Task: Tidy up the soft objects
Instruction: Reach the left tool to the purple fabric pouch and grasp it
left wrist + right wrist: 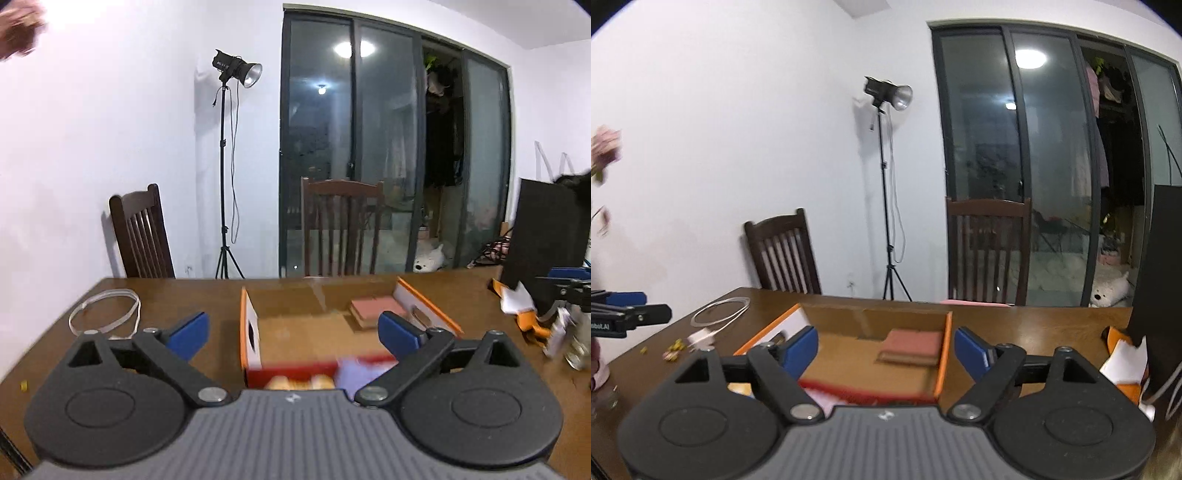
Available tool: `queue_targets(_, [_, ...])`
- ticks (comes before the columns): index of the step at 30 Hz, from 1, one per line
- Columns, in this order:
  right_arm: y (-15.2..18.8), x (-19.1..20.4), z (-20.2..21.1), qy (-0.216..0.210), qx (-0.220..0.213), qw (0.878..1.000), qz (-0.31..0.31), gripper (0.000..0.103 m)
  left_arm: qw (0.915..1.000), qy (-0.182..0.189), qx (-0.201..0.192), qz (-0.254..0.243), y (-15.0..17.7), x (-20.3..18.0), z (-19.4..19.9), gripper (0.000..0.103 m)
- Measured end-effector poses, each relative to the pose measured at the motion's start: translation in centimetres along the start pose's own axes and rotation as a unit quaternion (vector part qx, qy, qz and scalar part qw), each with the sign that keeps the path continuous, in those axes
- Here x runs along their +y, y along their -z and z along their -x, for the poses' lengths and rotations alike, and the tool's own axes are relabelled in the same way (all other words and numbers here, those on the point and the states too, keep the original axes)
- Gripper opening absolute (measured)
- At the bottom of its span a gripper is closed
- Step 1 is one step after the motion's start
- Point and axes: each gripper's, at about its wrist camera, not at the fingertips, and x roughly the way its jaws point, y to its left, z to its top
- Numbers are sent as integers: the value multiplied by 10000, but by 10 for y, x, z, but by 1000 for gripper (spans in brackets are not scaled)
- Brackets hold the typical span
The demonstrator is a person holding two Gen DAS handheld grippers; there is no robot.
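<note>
Folded pink cloth [376,309] is lying inside the open cardboard box [295,332] w/ orange rim, at its far-right corner, approx 1 o'clock from box center. Box is sitting mid-counter [177,295]. Left gripper [293,334] & right gripper [886,349] are hovering near box's front edge, both jaws spread, nothing btwn them. White cable [105,308] is lying at 10 o'clock.

2 wrist views face the box [295,332], apparently near, side by side.

Red box [295,369] contents blurred behind claw body.
</note>
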Motion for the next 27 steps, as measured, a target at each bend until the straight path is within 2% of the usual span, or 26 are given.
queue_targets(5, [66, 26, 42, -270, -50, 9996, -10, 83, 9999, 93, -25, 94, 68, -4, 42, 101])
queue_targets(7, [92, 33, 53, -324, 42, 9994, -89, 83, 9994, 141, 153, 277, 86, -2, 49, 101])
queue_targets(10, [111, 38, 52, -434, 393, 9980, -240, 84, 9980, 290, 413, 384, 93, 0, 41, 101])
queue_targets(13, [113, 37, 40, -335, 495, 9979, -236, 84, 9987, 252, 318, 303, 91, 2, 31, 101])
queue_targets(15, [115, 36, 32, -340, 480, 9974, -413, 84, 9983, 396, 248, 334, 84, 6, 18, 101])
queue_targets(18, [114, 32, 8, -613, 477, 9938, -792, 83, 9970, 678, 167, 344, 80, 8, -11, 100])
queue_targets(23, [112, 26, -53, -657, 590, 9887, -1209, 81, 9932, 994, 453, 397, 76, 8, -86, 93])
queue_targets(25, [112, 22, -76, -733, 766, 9837, -1450, 77, 9908, 984, 747, 551, 77, 10, -112, 85])
queue_targets(27, [114, 23, -94, -705, 914, 9810, -1557, 71, 9865, 1100, 988, 702, 80, 14, -129, 69])
